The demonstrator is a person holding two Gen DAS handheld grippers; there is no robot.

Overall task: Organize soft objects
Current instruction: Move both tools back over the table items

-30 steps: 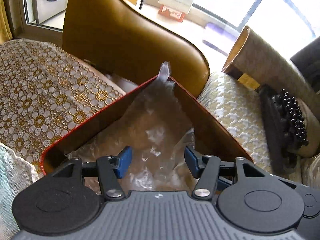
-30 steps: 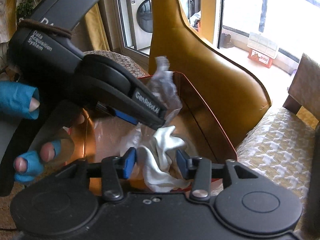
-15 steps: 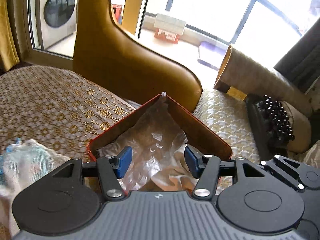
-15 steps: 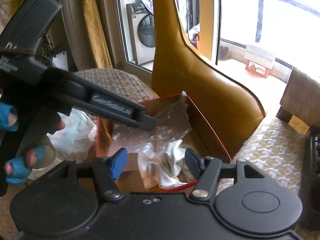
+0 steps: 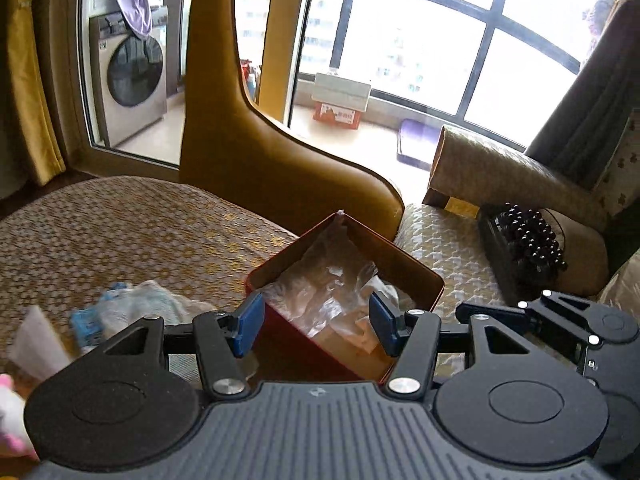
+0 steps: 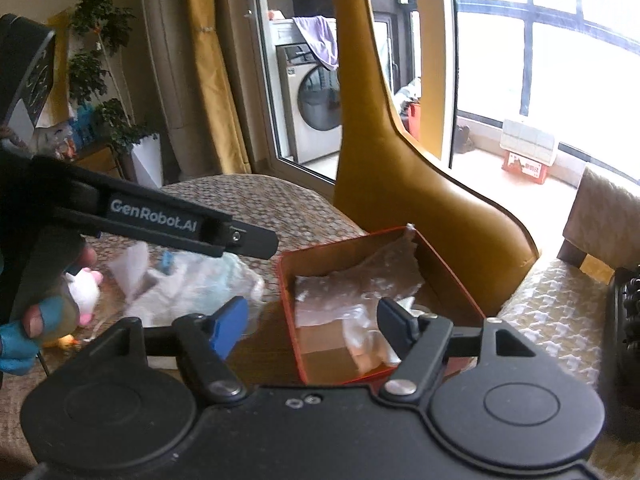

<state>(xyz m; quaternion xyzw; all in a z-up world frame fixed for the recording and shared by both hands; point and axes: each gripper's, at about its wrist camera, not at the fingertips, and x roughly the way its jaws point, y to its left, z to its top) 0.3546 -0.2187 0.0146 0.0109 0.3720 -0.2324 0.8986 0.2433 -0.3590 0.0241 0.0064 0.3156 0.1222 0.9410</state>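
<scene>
Sitting on a patterned seat cushion [image 5: 120,224] is a red box [image 5: 416,276] with brown insides. Crinkly clear plastic [image 5: 328,284] lies in the box, and one bit of it pokes up at the far corner. A white cloth [image 6: 372,340] lies in the box too, at the near side, partly under the plastic.

Both grippers are up above the box. The left gripper [image 5: 316,324] has its jaws wide apart, and nothing is between them. The right gripper [image 6: 316,324] has its jaws wide apart too, and they hold nothing.

Just beside the box, on the left, is a soft pile of white and blue cloth [image 6: 192,280]. Near that pile sits a little white and pink plush toy [image 6: 86,288]. A big yellow-brown chair back [image 5: 256,148] stands right behind the box. Farther off is a washing machine [image 5: 132,92] with a purple cloth [image 5: 134,4] hanging on top.
</scene>
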